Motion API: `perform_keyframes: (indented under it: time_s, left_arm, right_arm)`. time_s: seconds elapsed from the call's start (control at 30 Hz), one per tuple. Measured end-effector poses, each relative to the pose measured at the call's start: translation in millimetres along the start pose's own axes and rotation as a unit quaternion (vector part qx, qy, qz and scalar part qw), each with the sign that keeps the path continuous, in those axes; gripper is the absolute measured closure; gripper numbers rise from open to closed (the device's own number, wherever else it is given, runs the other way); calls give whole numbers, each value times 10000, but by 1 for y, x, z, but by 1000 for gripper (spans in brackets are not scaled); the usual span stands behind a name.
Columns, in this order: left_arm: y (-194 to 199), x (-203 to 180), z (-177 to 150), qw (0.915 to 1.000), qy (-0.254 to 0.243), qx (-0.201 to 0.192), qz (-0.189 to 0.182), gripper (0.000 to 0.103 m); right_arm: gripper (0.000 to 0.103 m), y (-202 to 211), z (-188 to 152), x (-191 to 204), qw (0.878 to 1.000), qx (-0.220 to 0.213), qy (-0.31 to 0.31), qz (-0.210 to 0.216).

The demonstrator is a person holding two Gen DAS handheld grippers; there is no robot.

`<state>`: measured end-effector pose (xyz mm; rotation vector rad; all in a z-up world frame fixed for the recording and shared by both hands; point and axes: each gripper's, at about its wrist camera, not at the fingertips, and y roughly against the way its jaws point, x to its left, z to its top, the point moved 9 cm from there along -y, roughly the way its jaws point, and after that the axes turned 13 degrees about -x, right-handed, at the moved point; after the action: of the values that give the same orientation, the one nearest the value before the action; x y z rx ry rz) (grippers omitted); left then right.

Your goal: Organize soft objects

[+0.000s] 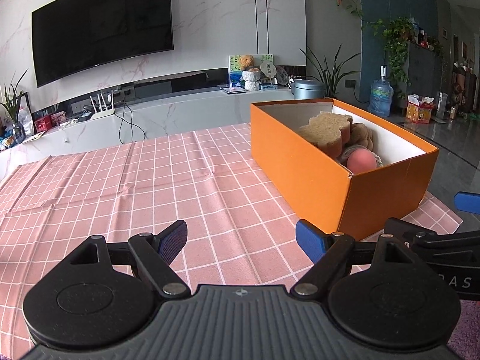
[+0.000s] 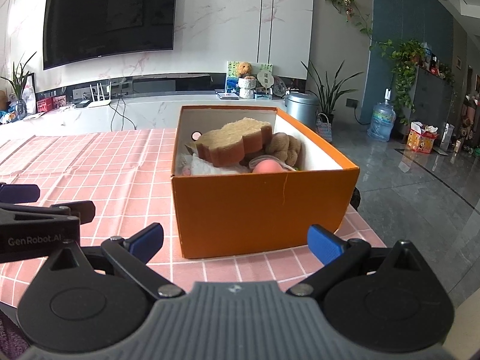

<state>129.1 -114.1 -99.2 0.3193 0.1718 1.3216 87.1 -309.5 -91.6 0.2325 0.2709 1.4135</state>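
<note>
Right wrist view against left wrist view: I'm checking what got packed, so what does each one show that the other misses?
Only the right wrist view shows the white soft item at the box's near left corner and the round hole in the inner wall. Only the left wrist view shows the broad bare stretch of pink checked tablecloth left of the box. Both show the orange box, the brown sponge, the brown plush and the pink ball inside, with each hand-held gripper, left and right, open and empty.
</note>
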Motion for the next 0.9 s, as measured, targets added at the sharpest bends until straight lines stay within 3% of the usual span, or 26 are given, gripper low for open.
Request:
perform_keyframes:
  time_s: [0.9]
  left_arm:
    - [8,-1,9,10000,25,-29,-1,7]
  right_arm:
    - [3,4,3,-4,9999,-37,28,-160]
